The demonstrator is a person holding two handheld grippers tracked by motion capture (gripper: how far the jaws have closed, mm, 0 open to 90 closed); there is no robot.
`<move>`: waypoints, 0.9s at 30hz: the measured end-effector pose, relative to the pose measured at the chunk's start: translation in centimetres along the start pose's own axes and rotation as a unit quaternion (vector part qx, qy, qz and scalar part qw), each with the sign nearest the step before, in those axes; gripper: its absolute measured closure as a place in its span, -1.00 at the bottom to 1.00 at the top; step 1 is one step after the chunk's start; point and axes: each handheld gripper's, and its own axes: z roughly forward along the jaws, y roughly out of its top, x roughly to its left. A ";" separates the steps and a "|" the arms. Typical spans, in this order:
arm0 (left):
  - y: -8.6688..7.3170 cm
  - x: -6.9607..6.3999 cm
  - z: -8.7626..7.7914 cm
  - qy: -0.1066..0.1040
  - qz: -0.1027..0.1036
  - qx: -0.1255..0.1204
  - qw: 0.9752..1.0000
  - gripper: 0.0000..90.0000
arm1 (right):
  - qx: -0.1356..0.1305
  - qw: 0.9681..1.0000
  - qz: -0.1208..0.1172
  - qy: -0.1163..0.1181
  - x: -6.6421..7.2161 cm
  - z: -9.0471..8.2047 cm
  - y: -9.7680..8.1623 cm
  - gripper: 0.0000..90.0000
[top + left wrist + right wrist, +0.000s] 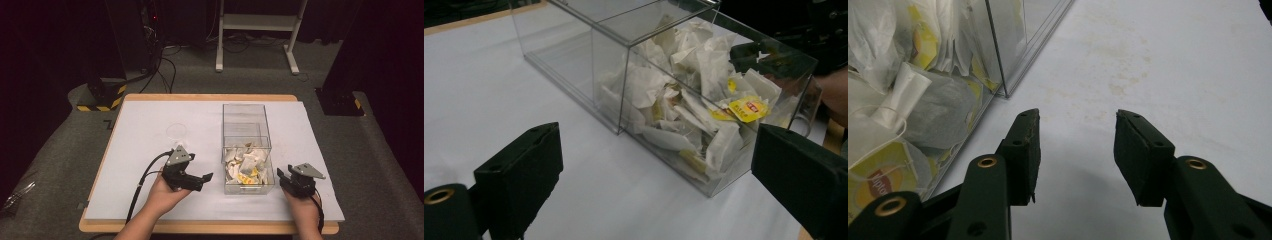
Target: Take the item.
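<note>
Evidently light, limp and crushable, the white paper tea bags heaped in the clear acrylic box on the table want pinching by a corner, both claws, left claw and right claw, standing apart and empty.

High view: above the near table edge, facing forward and down. Left gripper view: low, close, facing the clear box of tea bags. Right gripper view: closer, beside that box. Shared: the box.
</note>
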 end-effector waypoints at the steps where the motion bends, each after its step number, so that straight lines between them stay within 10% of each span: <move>1: 0.2 -0.2 0.2 -0.001 0.002 0.001 1.000 -0.85 | 0.001 1.000 0.001 0.000 0.0 0.0 0.0 0.19; 27: 3.2 -2.7 3.4 -0.043 0.023 0.002 0.999 -0.80 | 0.002 1.000 -0.001 0.002 -0.1 0.1 0.0 0.16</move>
